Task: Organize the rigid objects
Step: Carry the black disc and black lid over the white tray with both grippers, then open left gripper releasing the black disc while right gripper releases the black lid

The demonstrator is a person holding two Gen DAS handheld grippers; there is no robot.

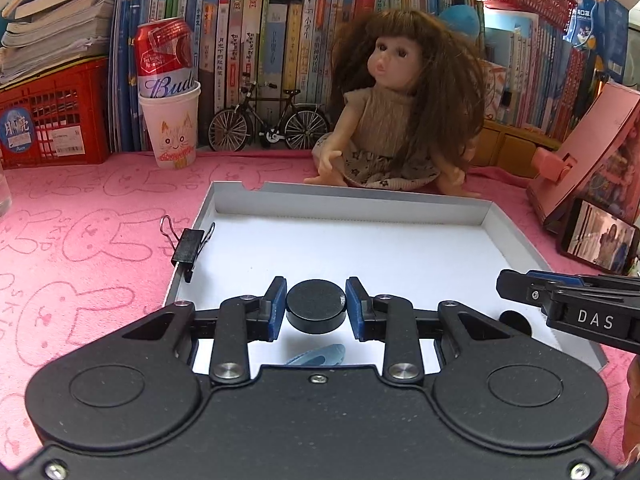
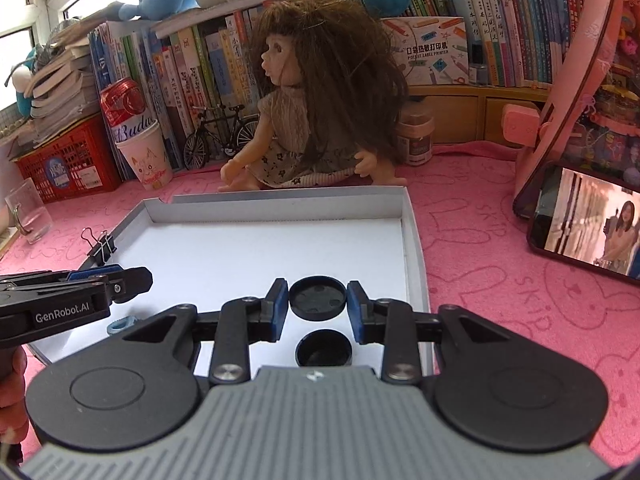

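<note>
Two black round pieces are in play, one per gripper. Left wrist view: the left gripper [image 1: 316, 307] has its jaws clamped on a black disc [image 1: 316, 311] above the white tray [image 1: 516, 240]; a binder clip [image 1: 188, 245] sits on the tray's left rim. Right wrist view: the right gripper [image 2: 317, 305] has its jaws closed on a black cap [image 2: 317, 299], with a second cap [image 2: 323, 348] lying in the tray below. I judge sorting as midway, with both held pieces unplaced.
</note>
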